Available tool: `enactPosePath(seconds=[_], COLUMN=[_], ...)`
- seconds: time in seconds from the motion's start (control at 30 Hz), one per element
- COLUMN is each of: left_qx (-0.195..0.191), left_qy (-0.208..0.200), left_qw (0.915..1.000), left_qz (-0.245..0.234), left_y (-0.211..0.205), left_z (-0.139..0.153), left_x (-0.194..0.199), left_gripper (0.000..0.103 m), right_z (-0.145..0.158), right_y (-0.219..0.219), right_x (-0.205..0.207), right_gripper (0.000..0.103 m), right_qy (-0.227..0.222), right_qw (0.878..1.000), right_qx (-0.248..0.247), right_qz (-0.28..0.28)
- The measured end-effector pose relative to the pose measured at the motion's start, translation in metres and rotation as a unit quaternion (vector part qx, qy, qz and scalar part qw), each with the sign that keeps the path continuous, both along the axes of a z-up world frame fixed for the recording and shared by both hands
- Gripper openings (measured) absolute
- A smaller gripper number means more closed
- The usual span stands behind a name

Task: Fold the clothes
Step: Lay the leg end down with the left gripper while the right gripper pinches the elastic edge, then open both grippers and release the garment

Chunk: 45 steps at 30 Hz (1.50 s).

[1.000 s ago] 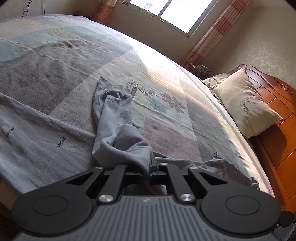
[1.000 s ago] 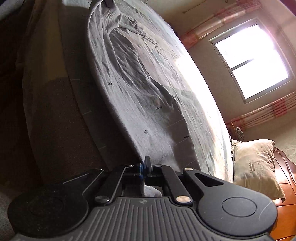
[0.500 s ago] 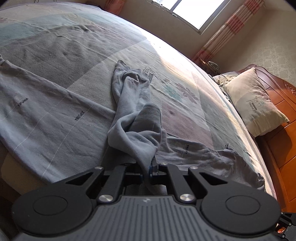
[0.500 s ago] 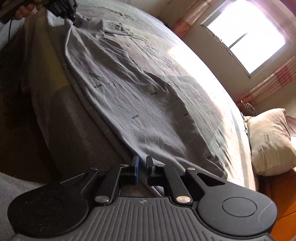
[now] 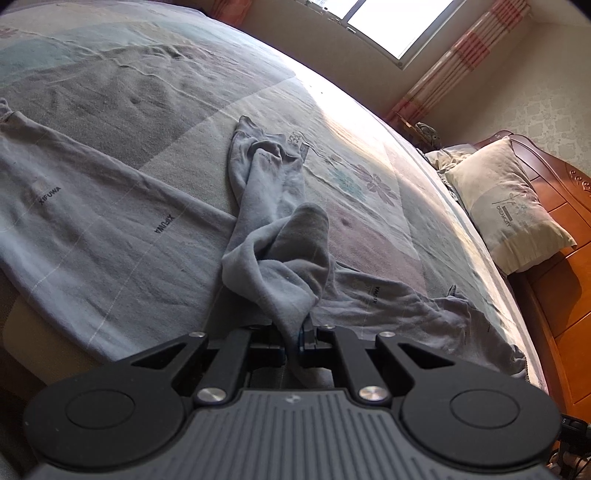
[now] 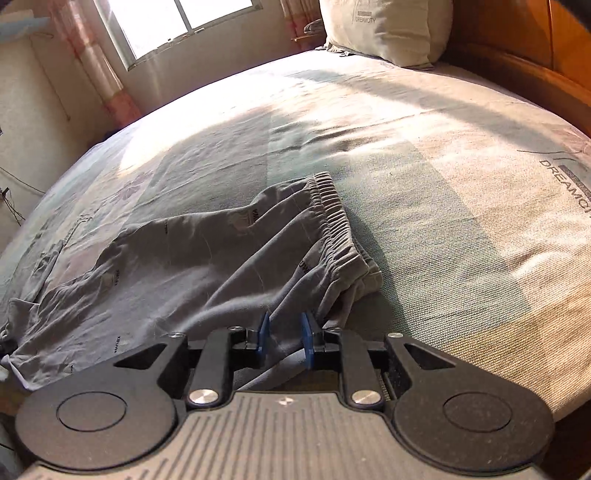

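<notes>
Trousers [image 5: 110,236], grey with small printed lettering, spread across the bed [image 5: 184,85]. Left wrist view: one leg runs flat from the left edge of the frame to centre, a second bunched length trails from centre up toward upper middle, and more crumpled fabric lies lower right near the bed edge.

Left tongs [image 5: 293,332]: closed on a twisted fold of the trousers. Cloth rises out of the pinch at lower centre and fans up into a rumpled hump mid-frame.

Right tongs [image 6: 283,336]: jaws opening, blue pads [image 6: 263,334] apart. Grey fabric lies between and under them; pads not pressing on it, as far as the view shows. In this view the trousers [image 6: 207,266] sit centre and lower left, elastic waistband running from upper centre down to the right, just above the tongs. Waistband's near end is folded under itself at the edge of the mattress.

Pillow [image 5: 506,206] at right of the left view, leaning on a wooden headboard [image 5: 569,236]; the same pillow [image 6: 384,29] is top centre in the right view. Window [image 6: 177,22] with pink-checked curtains [image 6: 88,55] upper left there; strong sunlight washes the far half of the bedspread.
</notes>
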<state>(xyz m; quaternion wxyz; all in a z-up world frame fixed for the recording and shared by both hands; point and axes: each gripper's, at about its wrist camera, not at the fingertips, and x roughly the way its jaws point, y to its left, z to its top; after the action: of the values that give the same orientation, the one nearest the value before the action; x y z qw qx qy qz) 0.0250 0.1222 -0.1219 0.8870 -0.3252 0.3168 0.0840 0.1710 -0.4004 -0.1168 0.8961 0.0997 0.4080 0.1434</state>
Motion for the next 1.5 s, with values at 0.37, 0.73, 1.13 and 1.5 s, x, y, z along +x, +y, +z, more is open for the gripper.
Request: enactPosePath(seconds=[0.37, 0.73, 1.13, 1.5], left_qx=[0.011, 0.007, 0.0, 0.015], left_qy=[0.007, 0.007, 0.02, 0.06], left_qw=[0.9998, 0.9997, 0.9995, 0.9977], left_qz=[-0.017, -0.024, -0.025, -0.028], left_y=[-0.005, -0.006, -0.002, 0.003], left_z=[0.003, 0.004, -0.001, 0.006], left_x=[-0.004, -0.007, -0.005, -0.019], left_gripper=[0.004, 0.005, 0.005, 0.029], right_z=[0.018, 0.0, 0.027, 0.02], right_y=[-0.005, -0.013, -0.002, 0.129], right_x=[-0.011, 0.0, -0.022, -0.077], right_gripper=[0.009, 0.008, 0.015, 0.018], right_qy=[-0.037, -0.026, -0.068, -0.153], right_qw=[0.996, 0.997, 0.992, 0.892], right_qx=[-0.078, -0.007, -0.098, -0.278], right_qz=[-0.023, -0.075, -0.049, 0.321])
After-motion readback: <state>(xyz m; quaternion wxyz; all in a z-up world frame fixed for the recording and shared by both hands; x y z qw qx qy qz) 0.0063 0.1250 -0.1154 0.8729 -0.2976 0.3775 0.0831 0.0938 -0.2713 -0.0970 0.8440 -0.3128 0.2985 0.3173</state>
